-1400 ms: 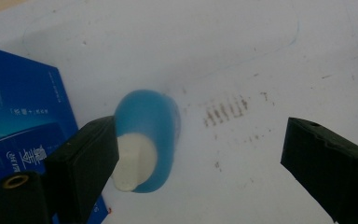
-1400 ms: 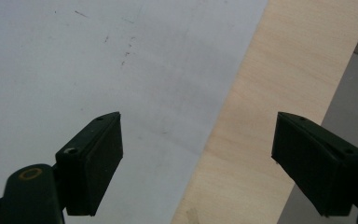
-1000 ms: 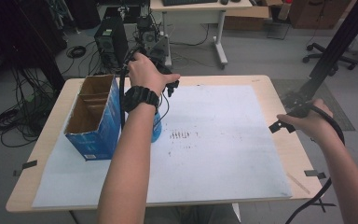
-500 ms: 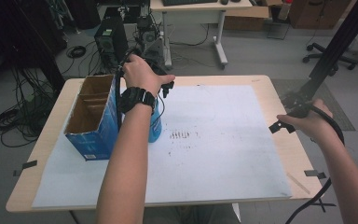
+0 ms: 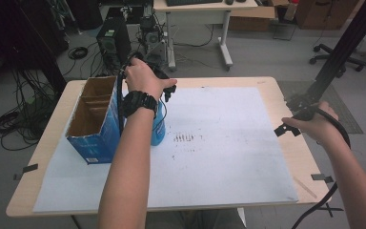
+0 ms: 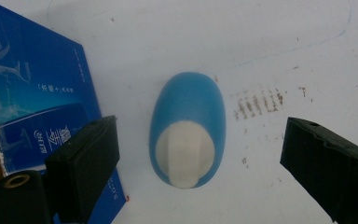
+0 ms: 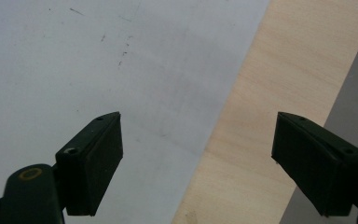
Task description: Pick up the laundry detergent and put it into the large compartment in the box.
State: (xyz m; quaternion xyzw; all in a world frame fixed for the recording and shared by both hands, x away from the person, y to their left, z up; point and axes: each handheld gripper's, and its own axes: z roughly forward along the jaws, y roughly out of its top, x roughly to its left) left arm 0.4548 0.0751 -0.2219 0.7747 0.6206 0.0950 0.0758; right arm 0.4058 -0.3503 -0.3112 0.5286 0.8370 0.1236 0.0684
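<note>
**Approach to a blue bottle beside its carton**

Bottle (image 6: 188,133) and carton (image 5: 94,121) are seen standing side by side on the left part of the table (image 5: 286,157), which is covered by a white sheet (image 5: 228,143). The bottle is blue with a white cap; in the left gripper view it is viewed almost end-on from above, cap towards the camera, upright on the sheet and just beside the blue carton's printed wall. In the high view the carton's open top and inner cardboard dividers are shown, and the bottle is largely hidden behind the person's left forearm.

The left gripper (image 6: 196,158) is held above the bottle with its jaws spread wide, one on each side of the cap and clear of it; nothing is gripped. The right gripper (image 7: 198,163) is held at the table's right edge, well apart from the work, its jaws likewise wide apart and empty over the boundary of sheet and bare wood.

The step in hand is judged to be the reach for the bottle, before any grasp. For the next move, a descent is called for until the pads flank the cap or neck, followed by closure centred on it. Care would be needed on the carton side, where little room is left for the nearer jaw.
</note>
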